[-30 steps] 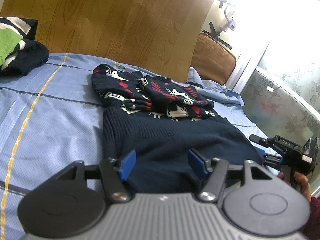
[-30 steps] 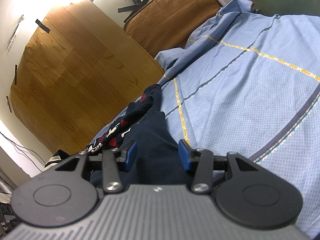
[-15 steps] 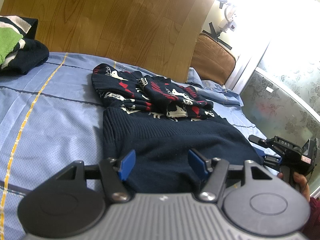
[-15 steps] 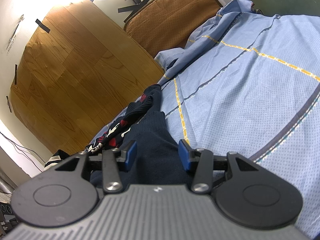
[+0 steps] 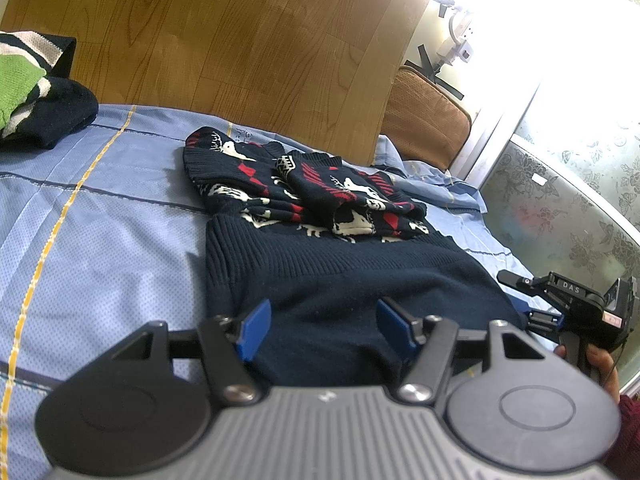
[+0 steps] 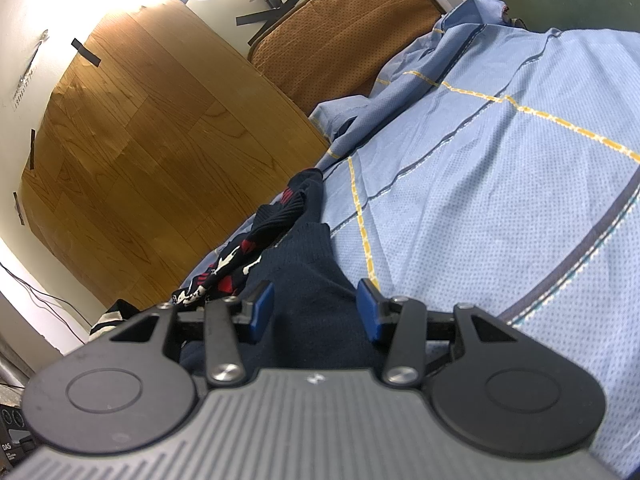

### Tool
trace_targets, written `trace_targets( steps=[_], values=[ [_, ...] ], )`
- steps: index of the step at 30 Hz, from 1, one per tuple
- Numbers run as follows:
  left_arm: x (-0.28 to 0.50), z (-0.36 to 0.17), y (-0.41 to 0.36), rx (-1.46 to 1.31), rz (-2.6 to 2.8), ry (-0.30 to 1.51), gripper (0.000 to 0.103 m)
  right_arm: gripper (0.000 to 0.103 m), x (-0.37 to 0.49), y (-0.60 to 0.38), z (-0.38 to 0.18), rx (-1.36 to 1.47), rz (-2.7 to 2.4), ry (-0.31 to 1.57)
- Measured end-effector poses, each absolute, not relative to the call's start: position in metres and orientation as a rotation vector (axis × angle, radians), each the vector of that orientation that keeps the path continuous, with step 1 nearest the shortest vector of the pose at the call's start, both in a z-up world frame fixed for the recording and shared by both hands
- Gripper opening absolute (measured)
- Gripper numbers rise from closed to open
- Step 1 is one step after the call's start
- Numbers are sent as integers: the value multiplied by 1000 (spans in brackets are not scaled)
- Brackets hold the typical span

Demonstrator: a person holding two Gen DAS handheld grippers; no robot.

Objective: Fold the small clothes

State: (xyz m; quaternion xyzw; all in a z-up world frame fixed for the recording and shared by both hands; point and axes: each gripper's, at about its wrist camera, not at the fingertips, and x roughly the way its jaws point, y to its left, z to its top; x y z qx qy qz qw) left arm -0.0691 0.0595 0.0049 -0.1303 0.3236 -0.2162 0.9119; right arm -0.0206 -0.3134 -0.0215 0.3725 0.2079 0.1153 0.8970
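Note:
A navy knit sweater [image 5: 360, 280] lies flat on the blue sheet [image 5: 100, 220], its red-and-white patterned top and sleeves folded in at the far end. My left gripper [image 5: 324, 326] hovers open over the near plain hem, pads wide apart with the knit below and between them. In the left wrist view my right gripper [image 5: 520, 294] is at the sweater's right edge, rolled on its side and held by a hand [image 5: 596, 364]. In its own view the right gripper [image 6: 315, 306] stands open with the sweater's [image 6: 308, 292] ribbed corner between its pads, not pinched.
A pile of green, white and navy clothes [image 5: 28, 92] sits at the bed's far left. A wooden panel [image 5: 240, 40] stands behind the bed, with a brown cushion [image 5: 424, 120] leaning at the corner. A frosted glass door [image 5: 568, 184] borders the right side.

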Motion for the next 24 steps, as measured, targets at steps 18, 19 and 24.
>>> trace_targets(
  steps=[18,19,24],
  values=[
    [-69,5,60,-271,-448,668,61,49,-21,-313,-21,773,238,430],
    [-69,5,60,-271,-448,668,61,49,-21,-314,-21,773,238,430],
    [-68,4,61,-272,-449,668,62,49,-21,-314,-21,773,239,430]
  ],
)
